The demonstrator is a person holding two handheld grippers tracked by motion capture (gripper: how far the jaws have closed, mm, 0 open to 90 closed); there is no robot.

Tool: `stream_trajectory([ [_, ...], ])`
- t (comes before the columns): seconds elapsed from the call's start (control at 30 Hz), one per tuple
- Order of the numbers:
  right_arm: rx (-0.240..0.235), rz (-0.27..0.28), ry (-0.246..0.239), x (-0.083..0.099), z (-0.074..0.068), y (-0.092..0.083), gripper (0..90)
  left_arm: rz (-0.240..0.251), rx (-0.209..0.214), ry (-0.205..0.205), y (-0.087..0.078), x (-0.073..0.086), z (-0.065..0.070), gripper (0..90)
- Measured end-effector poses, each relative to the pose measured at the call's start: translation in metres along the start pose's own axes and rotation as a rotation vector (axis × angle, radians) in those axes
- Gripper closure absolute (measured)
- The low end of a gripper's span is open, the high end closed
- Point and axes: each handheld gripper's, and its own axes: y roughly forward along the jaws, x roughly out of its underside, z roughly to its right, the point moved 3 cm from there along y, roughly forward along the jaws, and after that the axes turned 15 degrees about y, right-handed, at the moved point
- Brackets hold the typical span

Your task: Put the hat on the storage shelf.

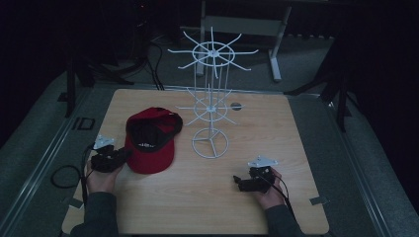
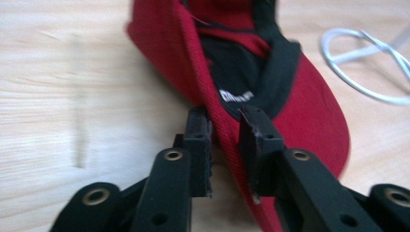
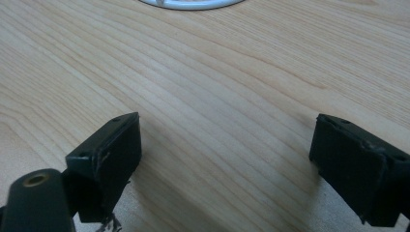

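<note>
On the wooden counter [image 1: 276, 143] a red cap [image 1: 150, 139] lies upside down, left of the middle, with its black inside facing up. The left hand-held gripper [image 1: 123, 157] is at the cap's near left edge, and in the left gripper view its jaws are closed on the red brim [image 2: 226, 140]. Just right of the cap stands a white wire rack [image 1: 211, 94], whose ring base [image 1: 210, 143] rests on the counter; its thin arms spread out above. The right hand-held gripper [image 1: 238, 181] rests near the right front, well apart from the cap, with its jaws wide apart over bare wood. A black cable [image 1: 63, 176] curls off the left edge.
</note>
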Motion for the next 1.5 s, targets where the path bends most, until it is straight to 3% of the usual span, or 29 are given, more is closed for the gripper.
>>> stream_trajectory([
  [0.17,0.000,0.000,0.000,0.000,0.000,0.000,11.1,-0.048,0.081,0.029,0.013,-0.001,0.006,61.7],
  [0.27,0.000,0.000,0.000,0.000,0.000,0.000,11.1,-0.061,0.117,0.011,0.022,-0.001,0.008,58.0],
  [0.63,0.000,0.000,0.000,0.000,0.000,0.000,11.1,-0.135,0.176,0.016,0.043,0.003,0.016,56.8],
  [0.83,0.000,0.000,0.000,0.000,0.000,0.000,11.1,-0.155,0.206,-0.006,0.044,0.003,0.016,58.0],
  [1.03,0.000,0.000,0.000,0.000,0.000,0.000,11.1,-0.156,0.234,-0.012,0.043,0.004,0.017,60.5],
  [1.2,0.000,0.000,0.000,0.000,0.000,0.000,11.1,-0.135,0.283,-0.012,0.038,0.004,0.020,67.0],
  [1.5,0.000,0.000,0.000,0.000,0.000,0.000,11.2,-0.099,0.268,0.001,0.029,0.003,0.026,74.8],
])
